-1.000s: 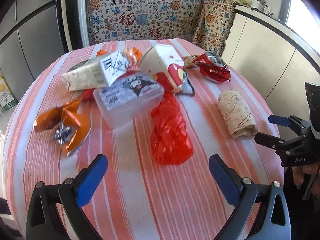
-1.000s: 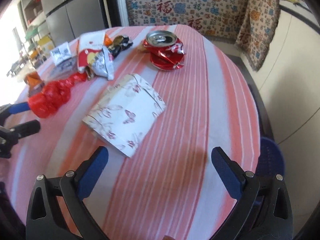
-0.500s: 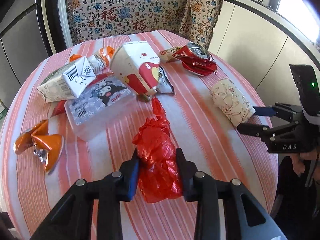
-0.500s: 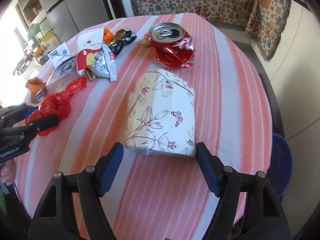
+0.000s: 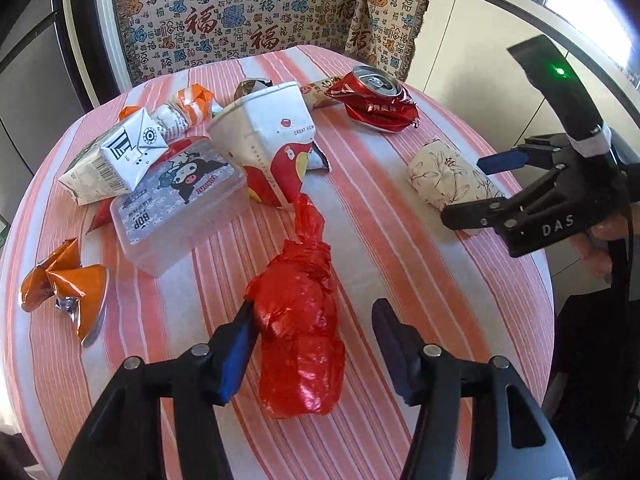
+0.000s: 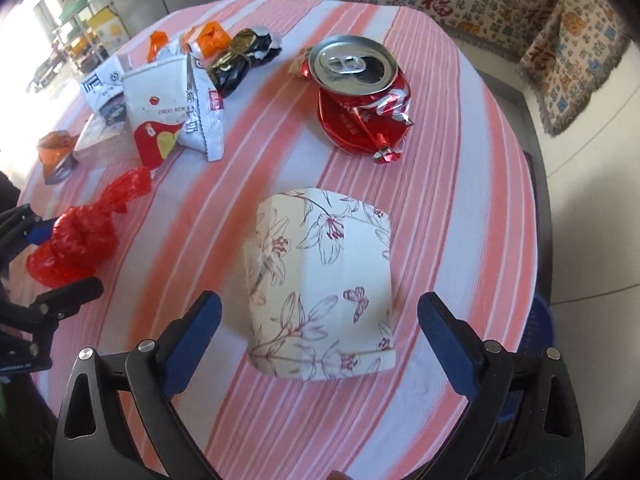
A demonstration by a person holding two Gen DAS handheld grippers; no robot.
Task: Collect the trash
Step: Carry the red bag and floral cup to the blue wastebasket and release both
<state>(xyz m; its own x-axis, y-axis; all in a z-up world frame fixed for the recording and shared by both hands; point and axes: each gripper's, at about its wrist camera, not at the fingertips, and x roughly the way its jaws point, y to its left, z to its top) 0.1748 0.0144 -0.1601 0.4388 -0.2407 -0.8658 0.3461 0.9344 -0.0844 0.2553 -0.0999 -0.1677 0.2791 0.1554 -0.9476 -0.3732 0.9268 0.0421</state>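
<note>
A knotted red plastic bag (image 5: pixel 298 332) lies on the striped table between the fingers of my left gripper (image 5: pixel 314 344). The left pad touches it; the right pad stands apart, so the gripper is open around it. The bag also shows in the right wrist view (image 6: pixel 76 240). A crushed floral paper cup (image 6: pixel 320 284) lies between the open fingers of my right gripper (image 6: pixel 320 340), with gaps on both sides. It also shows in the left wrist view (image 5: pixel 444 180), beside the right gripper (image 5: pixel 480 184).
Further back lie a crushed red can (image 5: pixel 374 100), a white paper cup (image 5: pixel 272 148), a milk carton (image 5: pixel 116 160), a plastic box (image 5: pixel 180 204), orange wrappers (image 5: pixel 64 288) and a black wrapper (image 6: pixel 240 60). The table edge (image 6: pixel 528 240) is at right; a blue bin (image 6: pixel 540 328) below.
My left gripper shut around the red bag, then opened partly. My right gripper moved forward around the floral cup, narrowed, then widened again.
</note>
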